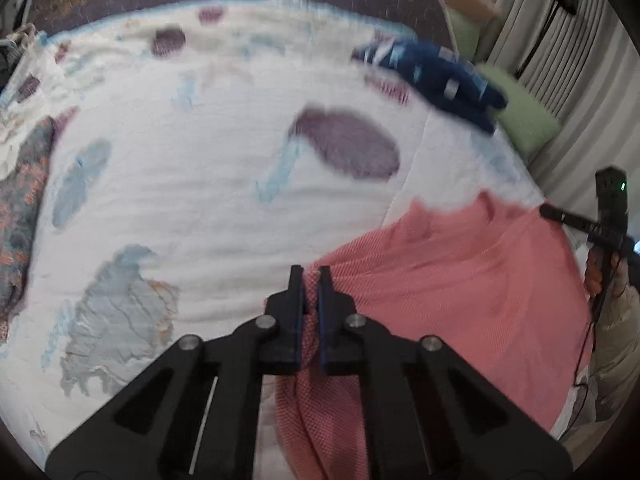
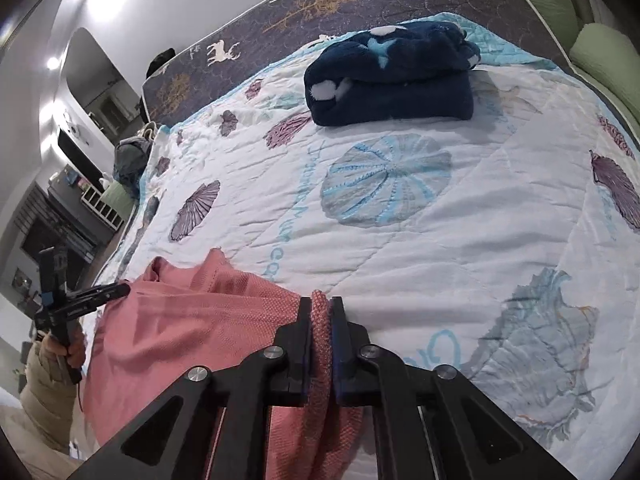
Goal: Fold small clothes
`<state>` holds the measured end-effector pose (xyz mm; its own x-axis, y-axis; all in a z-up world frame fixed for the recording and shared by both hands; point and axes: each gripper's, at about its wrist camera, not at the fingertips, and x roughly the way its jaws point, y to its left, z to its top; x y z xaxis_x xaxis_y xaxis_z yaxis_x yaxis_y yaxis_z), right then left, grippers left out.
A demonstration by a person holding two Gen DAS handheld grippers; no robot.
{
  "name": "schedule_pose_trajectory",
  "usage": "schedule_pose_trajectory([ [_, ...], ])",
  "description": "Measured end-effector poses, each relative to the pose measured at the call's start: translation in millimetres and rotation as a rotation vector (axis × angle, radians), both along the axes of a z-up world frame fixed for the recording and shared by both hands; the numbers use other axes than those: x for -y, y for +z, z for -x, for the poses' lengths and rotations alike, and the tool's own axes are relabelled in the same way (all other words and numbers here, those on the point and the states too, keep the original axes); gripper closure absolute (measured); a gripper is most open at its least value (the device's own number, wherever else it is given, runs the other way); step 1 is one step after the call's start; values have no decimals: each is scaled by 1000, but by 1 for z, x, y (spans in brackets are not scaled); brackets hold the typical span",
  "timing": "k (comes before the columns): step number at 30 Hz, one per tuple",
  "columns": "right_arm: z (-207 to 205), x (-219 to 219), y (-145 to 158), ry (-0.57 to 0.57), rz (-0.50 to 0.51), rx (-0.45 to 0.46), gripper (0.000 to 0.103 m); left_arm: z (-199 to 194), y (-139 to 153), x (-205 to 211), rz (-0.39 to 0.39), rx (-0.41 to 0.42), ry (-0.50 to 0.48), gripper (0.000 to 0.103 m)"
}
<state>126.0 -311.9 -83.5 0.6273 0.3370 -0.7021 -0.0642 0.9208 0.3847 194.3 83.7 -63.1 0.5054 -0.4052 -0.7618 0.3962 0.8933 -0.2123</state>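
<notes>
Pink knit garment [image 2: 192,320] is held above the near edge of the quilt [image 2: 400,240], stretched between the two tongs.

Left gripper [image 1: 311,280]: jaws nearly closed, a bunched edge of the pink cloth pinched between them. Right gripper [image 2: 321,312]: jaws narrow, a thick roll of the same fabric clamped between them. Each tool is seen from the other's camera, set at an opposite side of the garment.

Step in hand, as judged: the piece is gripped at two edges and spread, ready to be laid out or folded over. The fold itself is not yet made. The next move calls for both held edges to be carried together and lowered evenly onto the quilt, tension kept equal so the knit is not skewed. The bunched fabric in the right jaws may need to be smoothed.

A dark blue fleece item [image 2: 390,80] is lying folded at the far end of the bed, well apart.

Containers: none are seen; nothing is held in any.
</notes>
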Motion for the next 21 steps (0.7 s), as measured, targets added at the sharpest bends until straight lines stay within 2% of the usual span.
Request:
schedule_pose_trajectory([
  [4,21,2,30,-3,-10,135,97,13,30,-20,74,80,28,96],
  [6,25,4,39,-4,-11,163,97,9,29,-21,59,87,37,96],
  [9,15,3,33,2,0,143,96,-14,2,-18,13,25,76,95],
  [11,-2,1,15,-9,30,74,95,-25,-18,-16,-29,-25,115,95],
  [13,-13,1,-7,-43,61,-5,92,-30,-29,-21,-18,-72,146,95],
  [14,-14,2,-11,-58,59,-17,92,-26,-26,-27,17,-62,161,95],
  [16,-7,6,-8,-84,31,3,89,-18,-17,-32,37,-46,160,93],
  [19,7,9,10,-126,97,39,87,1,4,-31,45,-3,118,88],
  [21,17,4,22,-121,132,46,85,18,16,-23,52,23,57,83],
])
